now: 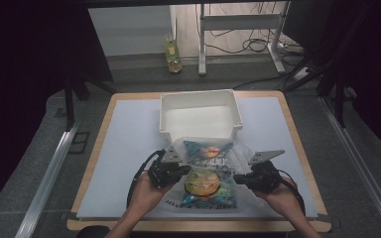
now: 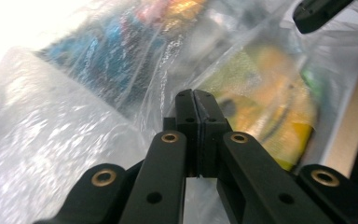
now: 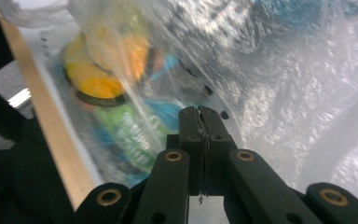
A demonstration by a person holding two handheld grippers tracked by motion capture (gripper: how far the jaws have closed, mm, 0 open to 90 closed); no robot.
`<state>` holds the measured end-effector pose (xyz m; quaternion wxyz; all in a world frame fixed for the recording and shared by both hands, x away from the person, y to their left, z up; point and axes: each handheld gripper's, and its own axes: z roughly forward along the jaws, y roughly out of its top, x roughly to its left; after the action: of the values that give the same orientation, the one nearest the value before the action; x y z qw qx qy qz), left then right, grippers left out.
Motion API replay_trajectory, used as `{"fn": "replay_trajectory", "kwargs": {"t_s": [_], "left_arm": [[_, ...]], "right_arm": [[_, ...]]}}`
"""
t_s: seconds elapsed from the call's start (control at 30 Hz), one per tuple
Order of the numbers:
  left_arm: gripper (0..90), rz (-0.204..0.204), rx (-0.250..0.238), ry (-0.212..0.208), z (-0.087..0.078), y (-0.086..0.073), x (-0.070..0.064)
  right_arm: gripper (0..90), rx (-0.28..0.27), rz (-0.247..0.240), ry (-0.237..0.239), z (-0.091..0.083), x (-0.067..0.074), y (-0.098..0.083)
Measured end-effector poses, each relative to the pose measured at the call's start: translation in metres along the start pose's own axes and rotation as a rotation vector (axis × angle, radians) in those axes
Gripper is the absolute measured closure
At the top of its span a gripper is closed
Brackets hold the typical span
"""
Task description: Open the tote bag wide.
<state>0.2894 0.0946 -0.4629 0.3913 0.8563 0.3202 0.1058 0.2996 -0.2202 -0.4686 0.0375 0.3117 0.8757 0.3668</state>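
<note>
Both pairs of jaws are pressed together, each pinching a fold of the clear plastic bag (image 1: 206,168). In the left gripper view the left gripper (image 2: 196,100) has its two black pads flat against each other, with thin film caught in the seam and the crinkled bag wall spreading up and away on both sides. In the right gripper view the right gripper (image 3: 199,116) is closed the same way, a sliver of film hanging from the line between its pads. From the high view, the left gripper (image 1: 178,171) grips the bag's left edge and the right gripper (image 1: 238,179) its right edge, so the bag is stretched between them over the near middle of the white mat (image 1: 129,148). Through the film a round yellow-and-orange packet (image 1: 202,182) shows low in the bag, with a blue-printed packet (image 1: 203,148) above it, toward the far side. Just beyond the bag stands the white bin (image 1: 168,116), its near wall close to the bag's top edge. The mat covers the wooden table (image 1: 297,144), whose bare rim runs along each side. A person's hands come in from the near edge, one on each gripper.
</note>
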Motion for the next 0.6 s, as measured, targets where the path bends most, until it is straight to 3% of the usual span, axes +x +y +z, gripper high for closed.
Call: {"fn": "replay_trajectory", "kwargs": {"t_s": [0.17, 0.43, 0.5, 0.6], "left_arm": [[89.1, -0.033, -0.019, 0.007, 0.002, 0.006, 0.012], [89.1, -0.056, 0.004, 0.057, 0.011, 0.016, 0.032], [89.1, -0.057, 0.01, 0.048, 0.015, 0.017, 0.033], [89.1, -0.057, 0.01, -0.01, 0.019, 0.017, 0.031]], "right_arm": [[88.1, -0.009, 0.001, -0.029, 0.003, -0.005, 0.006], [88.2, -0.007, 0.027, -0.083, 0.014, -0.025, 0.022], [88.3, -0.003, 0.039, -0.091, 0.018, -0.031, 0.025], [88.5, -0.006, 0.049, -0.108, 0.023, -0.039, 0.027]]}}
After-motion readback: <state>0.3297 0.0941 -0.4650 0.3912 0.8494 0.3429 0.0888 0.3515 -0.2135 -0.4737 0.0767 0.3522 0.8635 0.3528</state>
